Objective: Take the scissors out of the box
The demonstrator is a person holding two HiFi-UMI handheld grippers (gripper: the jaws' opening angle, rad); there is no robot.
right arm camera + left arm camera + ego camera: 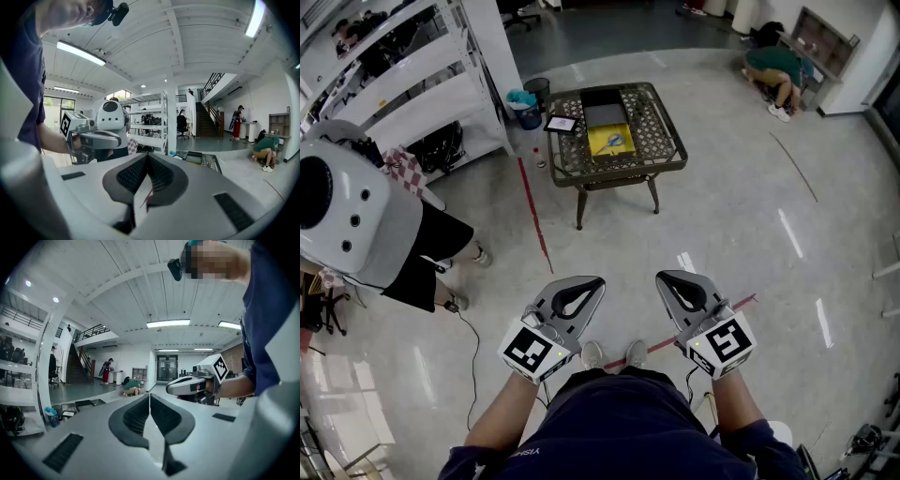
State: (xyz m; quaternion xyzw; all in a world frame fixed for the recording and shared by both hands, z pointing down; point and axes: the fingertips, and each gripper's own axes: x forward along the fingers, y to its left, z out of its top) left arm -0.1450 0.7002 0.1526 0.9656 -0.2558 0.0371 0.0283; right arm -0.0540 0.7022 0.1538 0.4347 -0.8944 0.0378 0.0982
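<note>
A small metal lattice table (661,155) stands a few steps ahead on the floor. On it lies an open box (609,129) with a dark lid and a yellow lining. The scissors (616,142) show as a small bluish shape on the yellow. My left gripper (592,281) and right gripper (667,277) are held side by side near my body, far short of the table. Both are shut with nothing between the jaws. The left gripper view shows its own tips (149,395) touching and the right gripper (193,385) beside them. The right gripper view shows its tips (147,157) closed too.
A white shelving rack (422,66) and a dark bin (527,108) stand left of the table. A white domed machine (347,216) and a standing person (431,253) are close on my left. Red tape (534,216) crosses the floor. Another person crouches far right (778,75).
</note>
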